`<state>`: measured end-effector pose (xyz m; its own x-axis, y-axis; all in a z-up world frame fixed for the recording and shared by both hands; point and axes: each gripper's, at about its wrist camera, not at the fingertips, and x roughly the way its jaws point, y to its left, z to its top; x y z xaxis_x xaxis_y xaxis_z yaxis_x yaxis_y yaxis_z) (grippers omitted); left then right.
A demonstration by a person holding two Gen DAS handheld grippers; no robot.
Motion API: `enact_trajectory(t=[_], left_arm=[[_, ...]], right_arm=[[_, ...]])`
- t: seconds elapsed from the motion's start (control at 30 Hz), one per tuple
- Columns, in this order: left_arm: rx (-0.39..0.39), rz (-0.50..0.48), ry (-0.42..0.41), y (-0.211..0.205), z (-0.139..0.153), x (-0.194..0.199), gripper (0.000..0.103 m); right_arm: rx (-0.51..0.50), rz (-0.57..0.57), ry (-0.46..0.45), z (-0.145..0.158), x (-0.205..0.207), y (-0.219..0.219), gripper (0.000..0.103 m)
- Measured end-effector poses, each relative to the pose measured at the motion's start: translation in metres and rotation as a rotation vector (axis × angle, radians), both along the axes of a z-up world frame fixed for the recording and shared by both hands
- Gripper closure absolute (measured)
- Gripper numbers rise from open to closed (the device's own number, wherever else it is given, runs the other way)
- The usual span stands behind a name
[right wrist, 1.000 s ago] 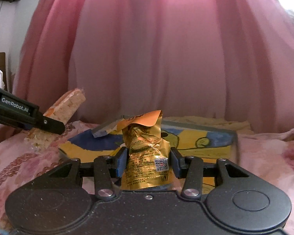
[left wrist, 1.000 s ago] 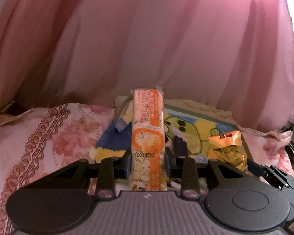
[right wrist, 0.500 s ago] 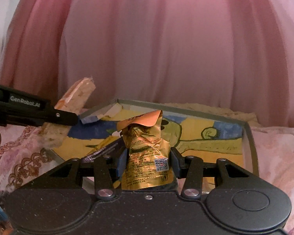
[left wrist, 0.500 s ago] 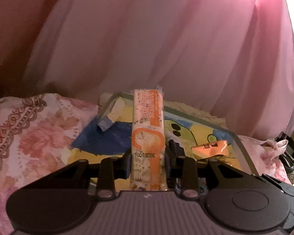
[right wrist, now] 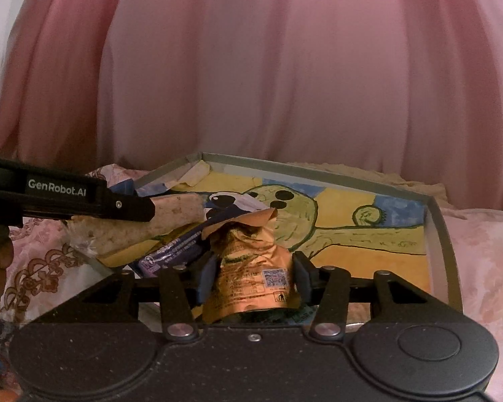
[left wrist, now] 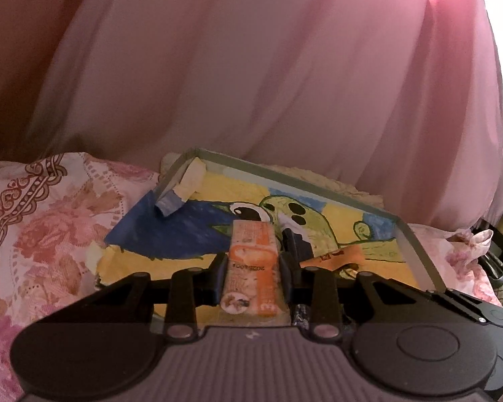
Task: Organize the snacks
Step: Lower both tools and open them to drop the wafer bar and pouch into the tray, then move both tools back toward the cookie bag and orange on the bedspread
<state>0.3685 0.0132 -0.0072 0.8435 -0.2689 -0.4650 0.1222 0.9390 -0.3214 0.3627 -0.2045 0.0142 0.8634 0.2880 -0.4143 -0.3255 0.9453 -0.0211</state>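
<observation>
Two held snacks inside tray rim

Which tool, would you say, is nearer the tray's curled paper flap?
Left. The left tool sits close beside the flap; the right tool, jaws just opening around its pouch, is further right.

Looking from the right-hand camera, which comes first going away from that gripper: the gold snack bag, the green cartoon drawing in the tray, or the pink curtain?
1. Gold snack bag: between the right gripper's fingers, which have just been opening.
2. Green cartoon drawing: on the tray floor, just beyond the bag.
3. Pink curtain: hanging behind the tray's far rim.
</observation>
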Motion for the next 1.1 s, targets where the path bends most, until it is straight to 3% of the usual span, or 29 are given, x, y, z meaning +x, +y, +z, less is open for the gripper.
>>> enact_trajectory(t=[0.13,0.27,0.4,0.47,0.67,0.83,1.1], left_arm=[[0.006,0.015,0.007,-0.001,0.001,-0.002,0.063],[0.002,0.038,0.006,0.003,0.004,-0.007,0.045],[-0.01,0.069,0.002,0.008,0.01,-0.016,0.034],[-0.006,0.088,-0.013,0.009,0.014,-0.023,0.023],[0.006,0.116,-0.049,0.01,0.027,-0.043,0.005],[0.02,0.141,-0.053,0.011,0.036,-0.062,0.001],[0.033,0.191,-0.068,0.015,0.051,-0.099,0.001]], right_arm=[[0.002,-0.005,-0.004,0.002,-0.003,-0.001,0.048],[0.013,-0.004,-0.005,0.004,-0.007,-0.003,0.043],[0.025,-0.008,-0.02,0.009,-0.013,-0.006,0.034],[0.033,-0.014,-0.027,0.011,-0.017,-0.008,0.03],[0.058,-0.025,-0.054,0.021,-0.033,-0.013,0.018],[0.087,-0.024,-0.072,0.031,-0.046,-0.019,0.006],[0.125,-0.011,-0.107,0.048,-0.079,-0.026,0.001]])
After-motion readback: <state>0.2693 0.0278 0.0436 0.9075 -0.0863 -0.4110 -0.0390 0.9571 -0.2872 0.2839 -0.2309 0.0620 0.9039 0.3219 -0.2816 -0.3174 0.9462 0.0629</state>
